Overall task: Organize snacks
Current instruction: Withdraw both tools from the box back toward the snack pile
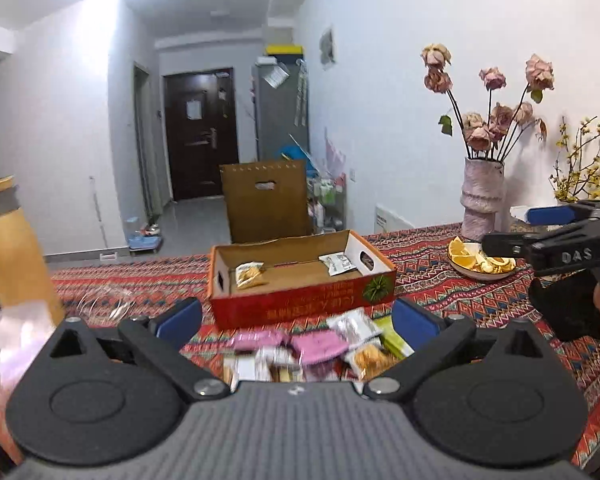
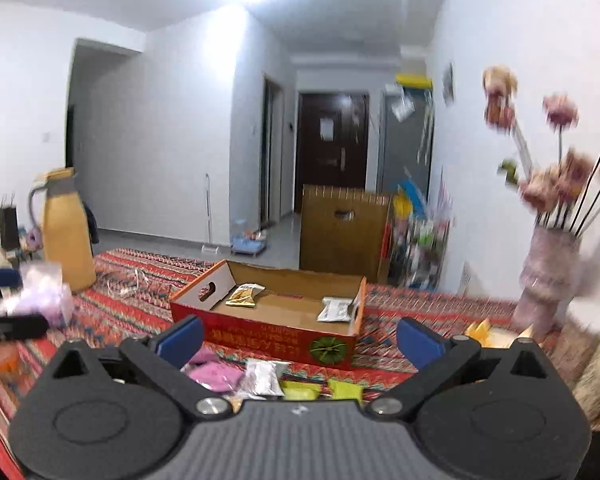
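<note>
Snacks (image 1: 312,348) heaped loose on the patterned cloth (image 1: 460,304), just in front of the red cardboard box (image 1: 300,300): pink packets, a silvery one, yellow-green ones, a golden one, some too blurred to name. Already in the box, two packets set well apart, a golden one (image 1: 249,274) at the left end and a white one (image 1: 337,263) at the right, probably the start of sorting by kind. Box open-topped and close to the pile, so each carry stays short. Left gripper (image 1: 296,316) low over the heap, blue pads spread wide, nothing between them, apparently placed for a pick. Right gripper (image 2: 298,338) likewise spread and empty, held above the near edge of the pile and facing the box. Off to the side and clear of the work: vase of dried roses (image 1: 482,200), bowl of yellow slices (image 1: 480,264), tan flask (image 2: 66,240).
</note>
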Action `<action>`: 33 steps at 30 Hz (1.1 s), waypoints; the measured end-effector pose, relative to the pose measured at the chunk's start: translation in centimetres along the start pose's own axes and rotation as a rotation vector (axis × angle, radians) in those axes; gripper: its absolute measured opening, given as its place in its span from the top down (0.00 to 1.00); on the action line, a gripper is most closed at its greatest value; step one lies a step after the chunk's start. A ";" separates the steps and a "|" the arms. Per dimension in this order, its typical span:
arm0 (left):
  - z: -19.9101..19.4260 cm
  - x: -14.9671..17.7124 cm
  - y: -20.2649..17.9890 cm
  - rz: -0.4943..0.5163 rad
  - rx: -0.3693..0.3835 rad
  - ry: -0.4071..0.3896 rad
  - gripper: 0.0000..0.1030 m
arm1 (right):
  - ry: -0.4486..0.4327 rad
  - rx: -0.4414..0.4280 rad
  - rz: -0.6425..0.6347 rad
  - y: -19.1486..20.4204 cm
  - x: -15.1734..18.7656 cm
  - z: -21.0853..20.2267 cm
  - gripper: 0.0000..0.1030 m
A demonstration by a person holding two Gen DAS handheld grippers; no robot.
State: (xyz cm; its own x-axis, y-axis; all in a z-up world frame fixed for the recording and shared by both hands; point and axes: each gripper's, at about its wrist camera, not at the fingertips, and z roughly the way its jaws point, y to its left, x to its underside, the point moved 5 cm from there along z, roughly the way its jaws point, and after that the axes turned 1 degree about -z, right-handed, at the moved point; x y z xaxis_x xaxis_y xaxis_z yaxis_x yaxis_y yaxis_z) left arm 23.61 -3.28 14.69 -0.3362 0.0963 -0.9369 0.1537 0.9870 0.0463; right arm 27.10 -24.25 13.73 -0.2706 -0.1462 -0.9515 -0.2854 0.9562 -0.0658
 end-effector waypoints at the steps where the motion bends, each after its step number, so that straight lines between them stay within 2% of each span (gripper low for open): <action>1: -0.8 1.2 0.1 -0.018 -0.005 -0.007 0.00 | -0.017 0.030 -0.038 0.4 0.9 -1.0 0.00; 5: -3.2 5.2 0.5 -0.058 -0.015 -0.029 0.00 | -0.064 0.104 -0.112 1.8 4.6 -4.7 0.00; 9: -5.4 8.8 0.5 -0.033 -0.034 -0.080 0.00 | -0.051 0.085 -0.095 3.4 8.5 -6.4 0.00; 12: -6.1 11.0 0.5 -0.023 -0.036 -0.104 0.00 | -0.026 0.102 -0.084 4.6 11.5 -6.7 0.00; 15: -6.5 13.1 0.1 -0.013 -0.025 -0.104 0.00 | -0.004 0.115 -0.055 5.9 14.1 -6.9 0.00; 20: -6.5 16.5 -0.3 -0.031 -0.004 -0.052 0.00 | 0.019 0.112 0.040 6.8 18.2 -7.7 0.00; 23: -6.1 18.0 -0.5 -0.027 0.011 -0.016 0.00 | 0.035 0.117 0.051 7.3 19.7 -7.8 0.00; 27: -5.1 19.0 -0.4 0.002 0.012 0.007 0.00 | 0.050 0.079 0.081 7.7 20.6 -7.8 0.00; 30: -4.3 19.0 0.1 -0.016 -0.006 0.021 0.00 | 0.068 0.096 0.079 7.9 20.8 -7.1 0.00; 33: -3.7 18.8 0.3 -0.023 0.009 0.032 0.00 | 0.080 0.089 0.088 7.9 21.0 -6.5 0.00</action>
State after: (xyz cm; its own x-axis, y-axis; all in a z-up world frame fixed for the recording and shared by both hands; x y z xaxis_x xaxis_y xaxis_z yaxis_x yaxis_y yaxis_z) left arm 13.92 -0.65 -1.68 -0.3690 0.0777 -0.9262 0.1535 0.9879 0.0217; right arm 13.22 -21.41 -4.82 -0.3644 -0.0767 -0.9281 -0.1754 0.9844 -0.0125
